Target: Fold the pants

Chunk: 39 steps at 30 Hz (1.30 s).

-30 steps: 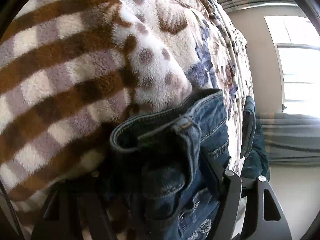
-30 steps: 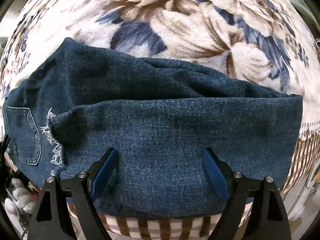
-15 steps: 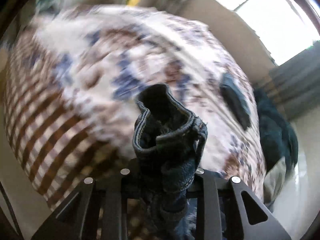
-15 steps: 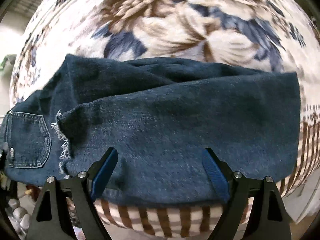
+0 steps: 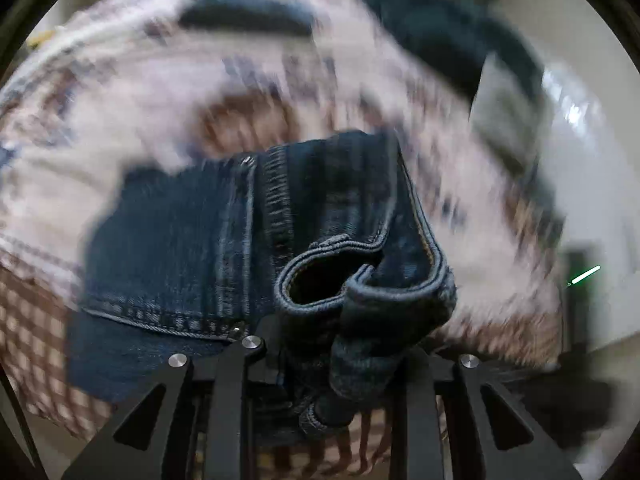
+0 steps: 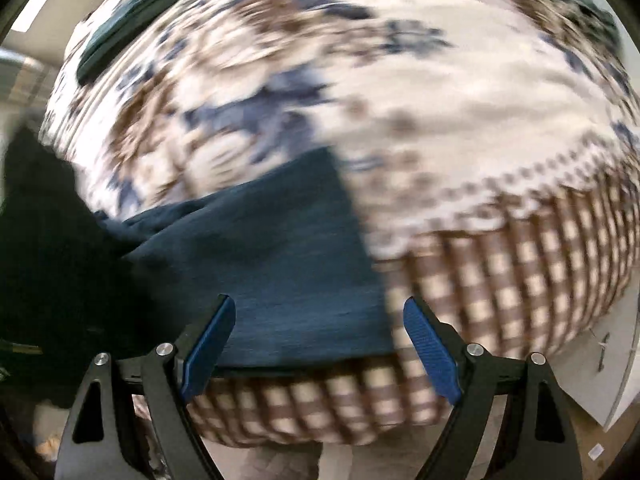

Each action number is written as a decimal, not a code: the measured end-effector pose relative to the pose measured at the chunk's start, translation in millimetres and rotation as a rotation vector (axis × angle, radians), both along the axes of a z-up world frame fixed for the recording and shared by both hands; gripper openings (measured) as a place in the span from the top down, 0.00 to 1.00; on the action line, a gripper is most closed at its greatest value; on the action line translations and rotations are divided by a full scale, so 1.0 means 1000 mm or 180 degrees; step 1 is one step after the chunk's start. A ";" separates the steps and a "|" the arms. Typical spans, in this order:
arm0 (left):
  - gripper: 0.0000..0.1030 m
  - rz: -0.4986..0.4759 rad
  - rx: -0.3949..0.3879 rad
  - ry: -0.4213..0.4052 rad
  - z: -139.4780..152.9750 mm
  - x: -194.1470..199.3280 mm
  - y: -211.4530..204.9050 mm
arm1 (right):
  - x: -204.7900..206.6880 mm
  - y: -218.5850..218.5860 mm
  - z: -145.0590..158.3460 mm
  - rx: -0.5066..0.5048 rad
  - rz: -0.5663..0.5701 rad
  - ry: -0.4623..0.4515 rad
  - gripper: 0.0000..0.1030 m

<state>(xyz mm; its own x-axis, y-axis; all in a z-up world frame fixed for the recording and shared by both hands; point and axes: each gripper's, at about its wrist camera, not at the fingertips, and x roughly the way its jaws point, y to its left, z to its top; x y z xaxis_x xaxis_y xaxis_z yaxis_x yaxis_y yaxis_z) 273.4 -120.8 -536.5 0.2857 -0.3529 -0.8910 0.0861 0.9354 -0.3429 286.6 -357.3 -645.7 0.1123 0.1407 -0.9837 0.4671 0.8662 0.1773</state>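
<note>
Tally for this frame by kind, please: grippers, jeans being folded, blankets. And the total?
Grippers: 2 (left gripper shut on the jeans, right gripper open)
Jeans: 1
Blanket: 1
Total: 4
Dark cloths at the far edge are too blurred to count.

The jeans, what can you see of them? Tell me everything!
The jeans are dark blue denim with pale stitched seams and a thick waistband rim. That bunched rim is clamped in the left hand-held gripper. They lie partly folded on the fuzzy flowered blanket. The right hand-held gripper hangs open above a plain, smooth stretch of the cloth.
</note>
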 end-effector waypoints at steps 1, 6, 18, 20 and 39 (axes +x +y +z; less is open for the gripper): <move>0.79 -0.0042 0.0087 0.0090 -0.016 0.000 -0.007 | -0.002 -0.011 0.000 0.0002 -0.0037 0.0019 0.14; 0.77 -0.0227 0.0257 0.0177 -0.029 -0.008 -0.015 | -0.012 -0.049 -0.001 0.0269 -0.0115 -0.0035 0.14; 0.03 -0.0076 -0.0027 0.0205 0.042 -0.050 0.042 | 0.039 -0.018 -0.030 0.1970 0.0150 -0.0309 0.14; 0.03 0.0086 0.0042 0.0173 0.045 -0.053 0.061 | 0.042 -0.012 -0.052 0.2189 0.0036 -0.0223 0.14; 0.03 0.0756 0.0304 0.0154 0.032 0.021 0.160 | 0.036 -0.007 0.005 0.1379 0.0415 -0.0516 0.81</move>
